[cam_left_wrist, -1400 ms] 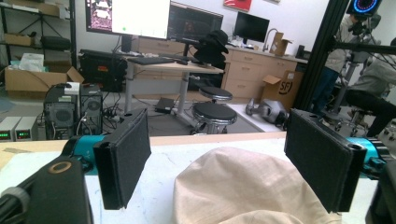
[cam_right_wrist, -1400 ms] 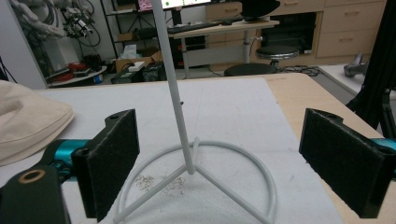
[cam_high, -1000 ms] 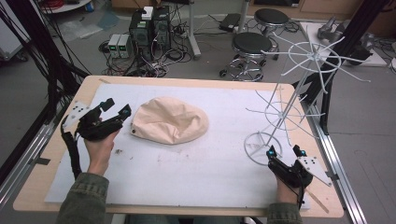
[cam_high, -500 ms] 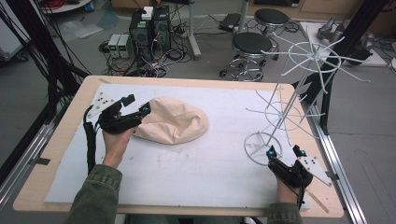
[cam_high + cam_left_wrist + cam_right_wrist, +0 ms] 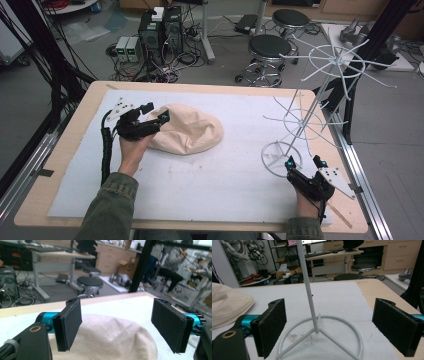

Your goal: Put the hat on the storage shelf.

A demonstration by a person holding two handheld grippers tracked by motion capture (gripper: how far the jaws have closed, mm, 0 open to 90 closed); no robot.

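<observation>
The cream hat [image 5: 187,131] is lying left of the middle of the frame in the high view, on the white mat [image 5: 210,175], with its long axis running from left to right and its rounded end pointing right. I am holding the left gripper [image 5: 156,113] over its left edge, jaws wide open, gripping nothing; I cannot tell if a jaw is touching the cloth. In the left gripper view the hat is sitting low between both pads. My right gripper [image 5: 302,162] is resting at the lower right, jaws also wide apart and empty, facing the ring base of the white wire rack [image 5: 305,120], just beside it.
</observation>
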